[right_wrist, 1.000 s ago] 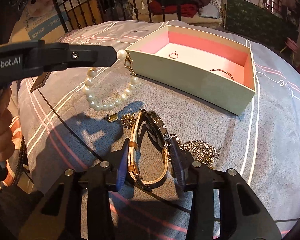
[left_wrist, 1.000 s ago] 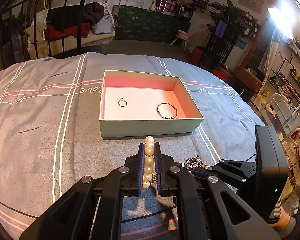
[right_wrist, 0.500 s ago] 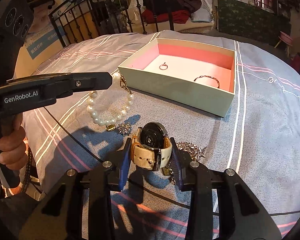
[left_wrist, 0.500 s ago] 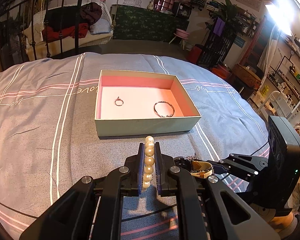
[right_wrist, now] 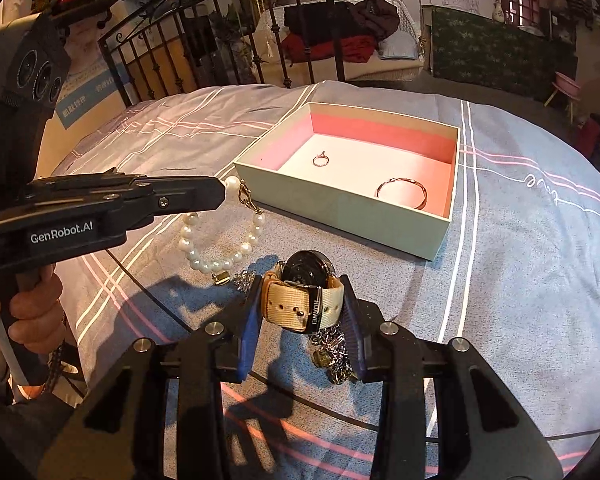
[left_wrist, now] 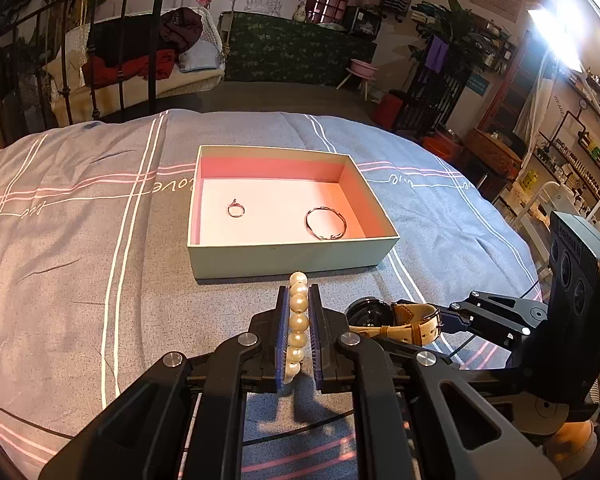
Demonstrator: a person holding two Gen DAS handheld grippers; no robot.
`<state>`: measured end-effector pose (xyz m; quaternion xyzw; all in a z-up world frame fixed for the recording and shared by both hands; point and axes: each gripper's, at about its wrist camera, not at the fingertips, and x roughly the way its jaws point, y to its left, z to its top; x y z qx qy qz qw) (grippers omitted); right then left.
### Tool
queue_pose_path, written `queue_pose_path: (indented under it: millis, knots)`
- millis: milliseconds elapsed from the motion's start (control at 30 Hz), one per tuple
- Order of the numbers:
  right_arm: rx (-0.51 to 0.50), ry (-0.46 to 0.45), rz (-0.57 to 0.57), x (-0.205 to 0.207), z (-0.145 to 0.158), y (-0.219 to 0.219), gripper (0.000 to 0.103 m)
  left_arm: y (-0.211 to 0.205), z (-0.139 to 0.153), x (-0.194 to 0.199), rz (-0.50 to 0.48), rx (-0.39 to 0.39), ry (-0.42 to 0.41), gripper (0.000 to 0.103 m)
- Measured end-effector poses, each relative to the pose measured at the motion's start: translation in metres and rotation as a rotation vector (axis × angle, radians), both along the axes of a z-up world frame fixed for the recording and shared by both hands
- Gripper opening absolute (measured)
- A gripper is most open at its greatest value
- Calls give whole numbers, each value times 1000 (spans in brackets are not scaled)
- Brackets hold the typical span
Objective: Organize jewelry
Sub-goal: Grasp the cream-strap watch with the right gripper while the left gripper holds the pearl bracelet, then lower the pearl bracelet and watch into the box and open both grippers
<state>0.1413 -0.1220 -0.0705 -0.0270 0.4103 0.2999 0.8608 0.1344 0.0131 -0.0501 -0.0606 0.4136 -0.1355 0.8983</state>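
Pearl bracelet (right_wrist: 220, 240) pinched in left gripper (left_wrist: 299, 312) near clasp, loop dangling just short of box (left_wrist: 292, 258). Limp, light, beads slick; grip on strand itself looks sound. Right gripper (right_wrist: 300, 312) clamps watch (right_wrist: 304, 296) across tan strap (stiffer, heavier, case forward). Ring (left_wrist: 235, 210) and bangle (left_wrist: 326, 223) already in box. Silvery chain (right_wrist: 334, 350) on bedspread (left_wrist: 80, 260) below watch, probably a necklace.

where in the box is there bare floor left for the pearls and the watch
Inside the box, the widest bare patch lies between the ring and the bangle, running to the back wall. The bangle crowds the near right corner. Outside, chains clutter the bedspread below the watch, beside the pearl bracelet.
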Motion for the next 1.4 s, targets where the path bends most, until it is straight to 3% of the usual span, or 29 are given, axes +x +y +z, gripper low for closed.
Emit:
queue_pose_path:
  millis: [633, 1033, 1400]
  knots:
    - [-3, -171, -23, 60, 66, -4, 37, -11, 52, 66, 0, 37, -150, 9]
    - [-10, -145, -87, 120, 60, -5, 37, -14, 40, 128, 32, 38, -108, 9]
    - [-51, -64, -92, 148, 27, 6, 37, -7, 4, 157, 66, 53, -3, 9]
